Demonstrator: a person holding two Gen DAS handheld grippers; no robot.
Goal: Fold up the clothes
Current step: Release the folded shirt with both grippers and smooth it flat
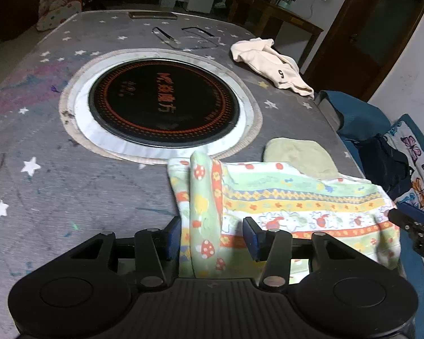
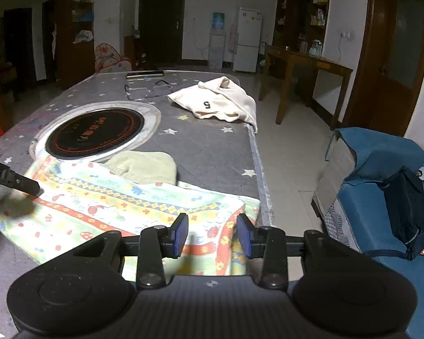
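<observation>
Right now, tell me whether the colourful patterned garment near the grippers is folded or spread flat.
Partly folded: the colourful patterned garment lies mostly flat, one strip doubled over between the open left gripper.

The cream garment point(image 2: 212, 103) carries a dark "5", seen inverted in both views. The black hob point(image 1: 164, 104) bears orange Chinese lettering, upside down from the left wrist; its last character reads "方", with small digits beside it too blurred to read.
</observation>
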